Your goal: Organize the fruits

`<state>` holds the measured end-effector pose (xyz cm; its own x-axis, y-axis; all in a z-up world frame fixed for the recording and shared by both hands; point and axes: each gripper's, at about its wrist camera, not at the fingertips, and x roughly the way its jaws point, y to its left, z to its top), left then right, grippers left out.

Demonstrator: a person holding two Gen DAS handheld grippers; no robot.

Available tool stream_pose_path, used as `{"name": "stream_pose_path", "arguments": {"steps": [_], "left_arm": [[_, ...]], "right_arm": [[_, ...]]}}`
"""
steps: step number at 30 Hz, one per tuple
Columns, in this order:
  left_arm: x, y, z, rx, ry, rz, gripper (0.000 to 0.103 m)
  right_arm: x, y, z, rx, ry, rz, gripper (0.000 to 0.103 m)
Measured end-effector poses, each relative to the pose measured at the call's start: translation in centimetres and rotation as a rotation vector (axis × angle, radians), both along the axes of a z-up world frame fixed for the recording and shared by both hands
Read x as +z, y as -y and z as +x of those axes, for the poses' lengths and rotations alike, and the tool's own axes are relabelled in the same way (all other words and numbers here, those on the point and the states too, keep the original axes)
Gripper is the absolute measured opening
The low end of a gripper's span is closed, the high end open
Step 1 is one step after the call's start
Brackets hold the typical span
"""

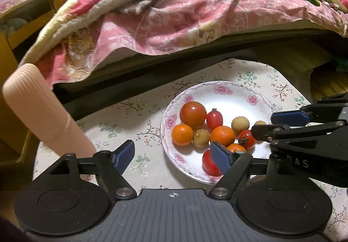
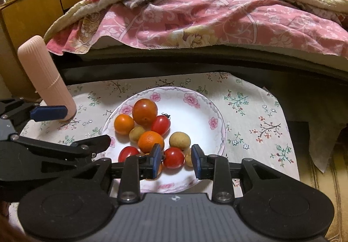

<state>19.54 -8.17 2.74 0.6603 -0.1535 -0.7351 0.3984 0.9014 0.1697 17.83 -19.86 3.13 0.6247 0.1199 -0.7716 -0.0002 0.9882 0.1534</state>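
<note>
While glossy, round fruits (image 2: pixel 150 131) on glazed plate (image 2: pixel 195 94)

Fruits (image 2: pixel 150 131) piled on flowered plate (image 2: pixel 191 98) just ahead of right gripper (image 2: pixel 177 160): tomatoes, oranges, small tan ones; one tomato (image 2: pixel 173 157) btwn its fingers.

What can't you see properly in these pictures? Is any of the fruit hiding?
- Left wrist view: the right gripper covers most of a small brown fruit on the plate.
- Left wrist view: the left gripper's own finger hides part of a red tomato.
- Right wrist view: the right gripper's fingers hide part of an orange fruit and a brown one.
- Both views: under the blanket is too dark to see.
</note>
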Motion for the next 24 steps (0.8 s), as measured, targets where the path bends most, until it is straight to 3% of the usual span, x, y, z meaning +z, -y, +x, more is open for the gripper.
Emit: {"name": "stream_pose_path", "arguments": {"steps": [9,13,20,24], "left_arm": [[1.2,-0.5,-2.6,0.014,0.059,0.0,0.092],[1.7,-0.7,-4.2,0.031,0.09,0.017,0.101],[2.3,-0.5,-7.1,0.03,0.134,0.057,0.103],[2.3,-1.0,-8.5,0.033,0.111,0.025,0.103]], "right_arm": [[1.7,0.1,-2.9,-0.02,0.018,0.012,0.033],[2.3,0.1,-4.5,-0.032,0.018,0.018,0.033],[2.9,-0.2,-7.5,-0.052,0.008,0.028,0.033],[3.1,-0.2,-9.2,-0.065,0.002,0.045,0.033]]}}
